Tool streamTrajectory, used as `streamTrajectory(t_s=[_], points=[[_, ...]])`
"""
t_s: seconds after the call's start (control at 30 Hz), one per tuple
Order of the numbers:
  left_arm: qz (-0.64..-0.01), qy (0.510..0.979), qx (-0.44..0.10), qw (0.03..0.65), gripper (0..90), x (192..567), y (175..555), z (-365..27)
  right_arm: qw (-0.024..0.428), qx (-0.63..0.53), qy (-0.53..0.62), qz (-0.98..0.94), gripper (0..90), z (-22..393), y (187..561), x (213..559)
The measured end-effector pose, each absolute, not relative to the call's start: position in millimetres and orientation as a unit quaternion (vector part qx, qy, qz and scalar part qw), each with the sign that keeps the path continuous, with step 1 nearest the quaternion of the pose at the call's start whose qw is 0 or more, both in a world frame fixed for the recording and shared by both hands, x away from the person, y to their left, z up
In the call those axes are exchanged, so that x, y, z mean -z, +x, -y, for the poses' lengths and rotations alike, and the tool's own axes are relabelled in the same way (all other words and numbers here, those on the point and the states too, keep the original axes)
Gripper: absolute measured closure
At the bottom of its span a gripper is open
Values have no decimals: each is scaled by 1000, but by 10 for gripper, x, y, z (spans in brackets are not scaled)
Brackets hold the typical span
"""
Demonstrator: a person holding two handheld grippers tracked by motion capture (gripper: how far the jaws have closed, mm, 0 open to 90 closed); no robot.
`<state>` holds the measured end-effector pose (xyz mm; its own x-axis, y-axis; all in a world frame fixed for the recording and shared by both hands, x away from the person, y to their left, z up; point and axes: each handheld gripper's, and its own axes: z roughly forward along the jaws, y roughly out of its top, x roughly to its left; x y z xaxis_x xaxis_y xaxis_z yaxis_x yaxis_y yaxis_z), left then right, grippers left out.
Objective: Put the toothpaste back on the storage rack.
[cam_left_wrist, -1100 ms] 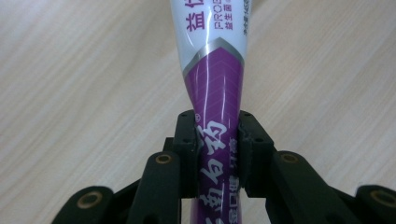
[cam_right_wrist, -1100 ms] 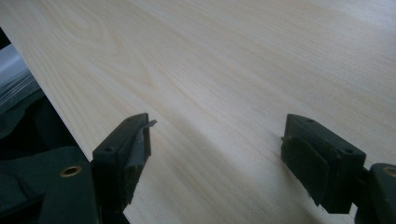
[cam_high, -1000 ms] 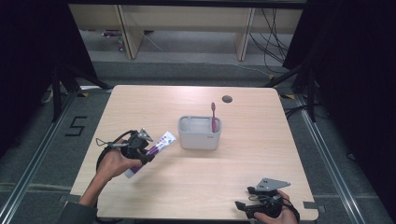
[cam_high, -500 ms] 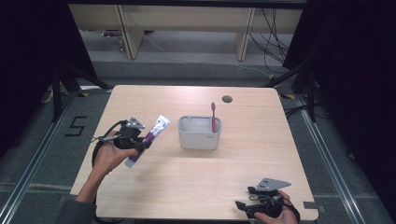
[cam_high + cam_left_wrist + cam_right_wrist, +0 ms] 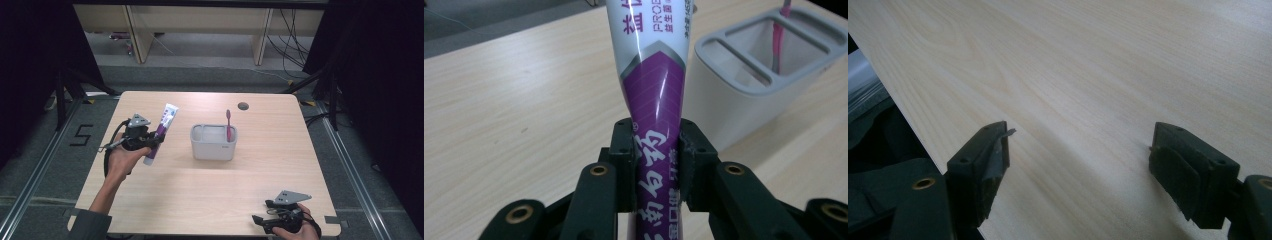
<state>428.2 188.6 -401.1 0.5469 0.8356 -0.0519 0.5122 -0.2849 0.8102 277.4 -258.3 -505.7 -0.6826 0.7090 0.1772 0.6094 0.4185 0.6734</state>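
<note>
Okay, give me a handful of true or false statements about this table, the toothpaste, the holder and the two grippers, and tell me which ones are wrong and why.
1. The left gripper is clamped on the toothpaste tube. True.
2. The toothpaste tube lies flat on the table. False: it is lifted and tilted, held left of the holder.
3. A pink toothbrush stands in the grey holder. True.
4. The right gripper grips the toothbrush. False: its jaws stand open over bare wood near the table's front right corner.
5. The holder is lying on its side. False: it stands upright, its openings facing up.
</note>
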Motion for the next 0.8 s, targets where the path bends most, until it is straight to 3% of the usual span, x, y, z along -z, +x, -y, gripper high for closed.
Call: streamTrajectory(t_s=[0.8], points=[[-412, 711, -234, 519, 716, 3763, 4342, -1384, 65, -375, 391, -838, 248, 2580, 2780, 5055]])
